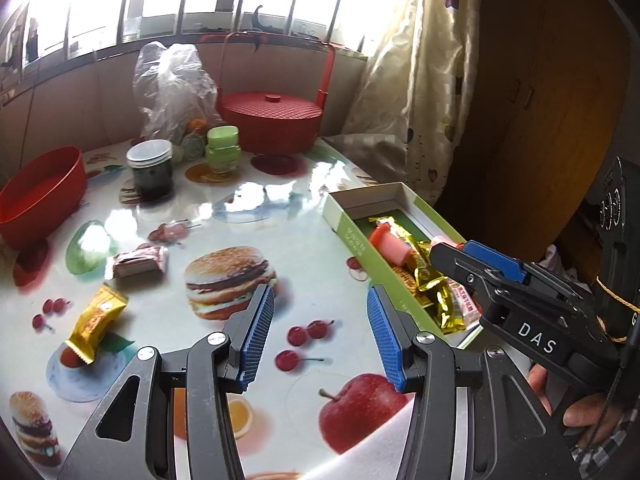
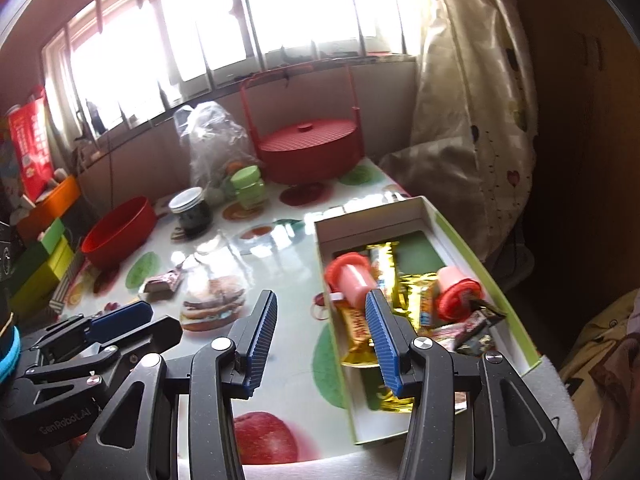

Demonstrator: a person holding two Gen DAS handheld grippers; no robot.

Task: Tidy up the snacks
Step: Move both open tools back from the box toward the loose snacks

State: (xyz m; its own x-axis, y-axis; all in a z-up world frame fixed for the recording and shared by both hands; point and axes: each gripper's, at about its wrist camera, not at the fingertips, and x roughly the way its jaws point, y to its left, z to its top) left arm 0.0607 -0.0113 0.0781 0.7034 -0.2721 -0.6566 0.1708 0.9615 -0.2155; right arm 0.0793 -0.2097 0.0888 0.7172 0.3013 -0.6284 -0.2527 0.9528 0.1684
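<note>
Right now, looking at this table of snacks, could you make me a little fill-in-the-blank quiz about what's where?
1. The two pink jelly cups lie inside the green-edged ____, among gold-wrapped snack bars.
2. The yellow-wrapped snack lies on the ____, outside that container.
3. The round basket with the tall handle, lid on, is coloured ____.
4. Neither the left claw nor the right claw holds anything; both stand ____.

Missing words: box; table; red; open
</note>
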